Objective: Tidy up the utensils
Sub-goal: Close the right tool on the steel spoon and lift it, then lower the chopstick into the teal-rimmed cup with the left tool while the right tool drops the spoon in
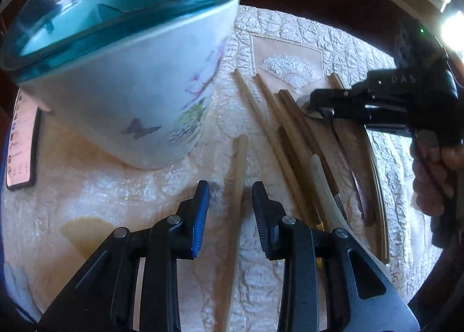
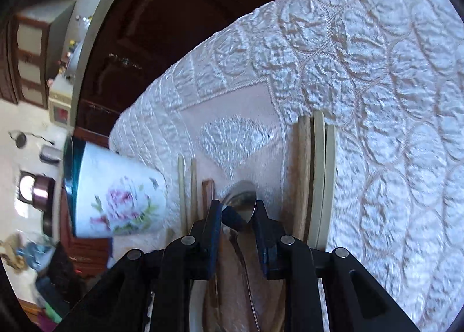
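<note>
A white flowered cup (image 1: 130, 85) with a blue rim stands at the upper left on the quilted cloth. Several chopsticks (image 1: 261, 117) and pale-handled utensils (image 1: 322, 181) lie side by side to its right. My left gripper (image 1: 230, 210) is open low over the cloth, and a single chopstick (image 1: 239, 158) lies loose between its fingers with a gap on each side. My right gripper (image 2: 237, 216) is shut on the bowl of a metal spoon (image 2: 242, 197), whose handle runs back under the jaws. The left wrist view shows that right gripper (image 1: 317, 106) at the far end of the row.
A phone (image 1: 21, 143) lies at the table's left edge beside the cup (image 2: 121, 201). Flat wooden and pale sticks (image 2: 304, 172) lie right of the spoon. Dark wooden cabinets (image 2: 150, 27) stand beyond the table's far edge. A hand (image 1: 429, 187) holds the right gripper's handle.
</note>
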A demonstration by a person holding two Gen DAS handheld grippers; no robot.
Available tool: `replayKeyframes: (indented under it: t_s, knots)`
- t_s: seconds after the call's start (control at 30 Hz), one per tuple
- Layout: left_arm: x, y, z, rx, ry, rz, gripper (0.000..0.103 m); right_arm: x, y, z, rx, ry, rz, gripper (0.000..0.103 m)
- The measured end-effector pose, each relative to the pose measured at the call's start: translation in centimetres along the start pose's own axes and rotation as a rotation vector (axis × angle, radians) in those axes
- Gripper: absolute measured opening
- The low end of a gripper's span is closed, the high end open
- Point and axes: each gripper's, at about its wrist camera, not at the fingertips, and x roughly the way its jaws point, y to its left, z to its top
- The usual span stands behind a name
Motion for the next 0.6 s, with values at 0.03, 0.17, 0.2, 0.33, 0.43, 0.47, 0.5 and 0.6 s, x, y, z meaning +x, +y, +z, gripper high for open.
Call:
replayKeyframes:
  t_s: [0.03, 0.17, 0.2, 0.33, 0.43, 0.47, 0.5, 0.6]
  knots:
    - [0.1, -0.2, 0.0, 0.013, -0.003, -0.004, 0.027, 0.1, 0.0, 0.3, 0.003, 0.002, 0.011, 0.020]
    - [-0.4, -0.2, -0.2, 0.033, -0.001, -0.040, 0.005, -1.1, -0.6, 0.1, 0.026, -0.011, 0.048, 0.008]
    - [-0.9, 0.1, -0.2, 0.021, -0.004, -0.066, 0.005, -1.7, -0.5, 0.0, 0.030, -0.021, 0.058, 0.004]
    - [-4.7, 1.9, -0.4, -0.019, -0.053, -0.155, 0.004, -4.0, 0.8, -1.6, 0.005, -0.054, 0.082, 0.002]
    - [-7.7, 3.1, -0.3, -0.043, -0.090, -0.195, 0.004, -5.2, 2.9, -2.3, -0.033, -0.075, 0.096, 0.002]
    - [-8.6, 3.6, -0.4, -0.053, -0.103, -0.206, 0.004, -5.7, 3.5, -2.5, -0.045, -0.084, 0.101, 0.002]
    - [-9.7, 4.2, -0.4, -0.061, -0.117, -0.216, 0.004, -6.3, 4.1, -2.7, -0.054, -0.094, 0.109, 0.002]
    - [-13.0, 5.6, -0.4, -0.084, -0.171, -0.231, 0.004, -7.5, 6.1, -3.3, -0.089, -0.124, 0.126, 0.002]
